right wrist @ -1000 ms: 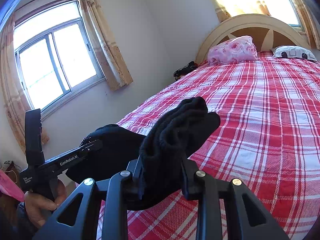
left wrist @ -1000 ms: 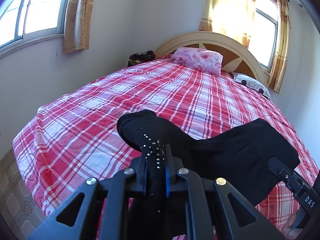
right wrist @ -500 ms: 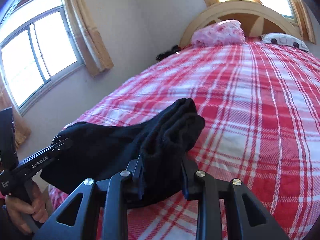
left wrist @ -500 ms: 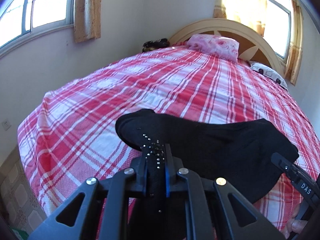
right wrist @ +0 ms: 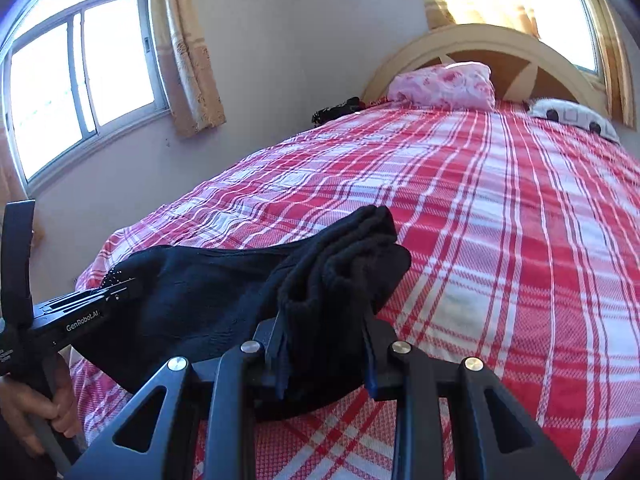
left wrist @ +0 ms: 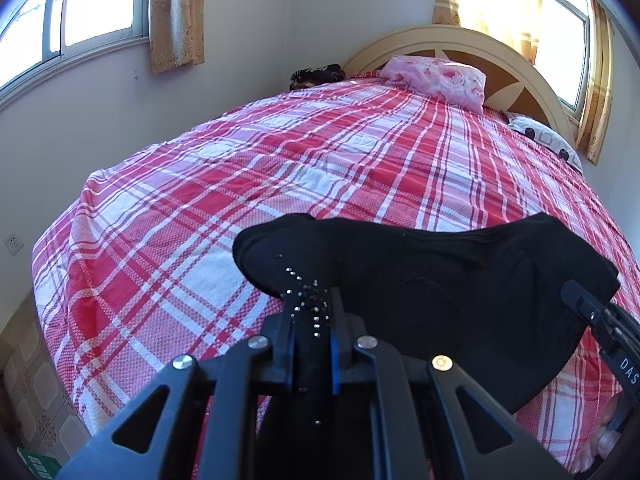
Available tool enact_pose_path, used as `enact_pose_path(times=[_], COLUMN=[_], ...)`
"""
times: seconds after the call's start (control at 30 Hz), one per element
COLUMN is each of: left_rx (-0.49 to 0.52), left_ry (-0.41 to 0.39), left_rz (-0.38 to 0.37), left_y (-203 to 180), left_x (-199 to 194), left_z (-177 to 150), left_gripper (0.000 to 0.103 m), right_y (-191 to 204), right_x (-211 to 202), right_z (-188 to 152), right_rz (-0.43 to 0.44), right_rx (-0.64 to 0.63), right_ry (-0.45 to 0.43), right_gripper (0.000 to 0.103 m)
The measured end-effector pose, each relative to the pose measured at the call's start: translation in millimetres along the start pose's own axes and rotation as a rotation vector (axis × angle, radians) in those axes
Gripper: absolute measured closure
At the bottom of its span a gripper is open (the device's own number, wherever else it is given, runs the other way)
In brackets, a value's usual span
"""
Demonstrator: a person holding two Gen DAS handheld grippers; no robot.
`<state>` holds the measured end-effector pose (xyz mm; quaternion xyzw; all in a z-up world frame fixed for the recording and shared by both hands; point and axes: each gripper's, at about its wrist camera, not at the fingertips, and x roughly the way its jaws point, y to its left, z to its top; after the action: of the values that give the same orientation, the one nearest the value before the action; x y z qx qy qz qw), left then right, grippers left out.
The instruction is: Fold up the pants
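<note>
Black knit pants [left wrist: 460,280] hang between our two grippers, low over the near end of the red plaid bed [left wrist: 320,168].
Soft, light and floppy, the cloth sags between the holds, so we judge it best taken at edges and corners, kept taut. Our right gripper [right wrist: 326,320] has its fingers [right wrist: 370,344] pinching a thick bunched wad of several layers; our left gripper [left wrist: 312,320] has its fingers [left wrist: 286,332] pressed nearly together on a thin, stud-dotted corner, which could slip if tugged.
</note>
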<state>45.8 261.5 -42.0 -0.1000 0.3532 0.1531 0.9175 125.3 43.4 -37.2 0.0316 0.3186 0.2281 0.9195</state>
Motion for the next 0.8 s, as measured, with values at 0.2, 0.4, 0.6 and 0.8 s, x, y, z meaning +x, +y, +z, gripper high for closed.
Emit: enact_pose_path(times=[0.2, 0.4, 0.6, 0.8], left_rx=[0.010, 0.028, 0.033, -0.037], left_ry=[0.061, 0.060, 0.070, 0.115], left_rz=[0.024, 0.047, 0.101, 0.127], left_y=[1, -1, 7, 27], left_x=[14, 12, 11, 18], left_z=[-8, -10, -11, -17], left_gripper=[0.085, 0.079, 0.035, 0.005], right_y=[0, -4, -9, -34], right_x=[8, 21, 26, 28], right_z=[-1, -9, -12, -17], right_rz=[-0.046, -0.116, -0.118, -0.102], right_rx=[-0.019, -0.061, -0.046, 0.078], right_ry=[0.033, 0.103, 0.139, 0.159], right_gripper=[0.074, 0.073, 0.072, 0.032])
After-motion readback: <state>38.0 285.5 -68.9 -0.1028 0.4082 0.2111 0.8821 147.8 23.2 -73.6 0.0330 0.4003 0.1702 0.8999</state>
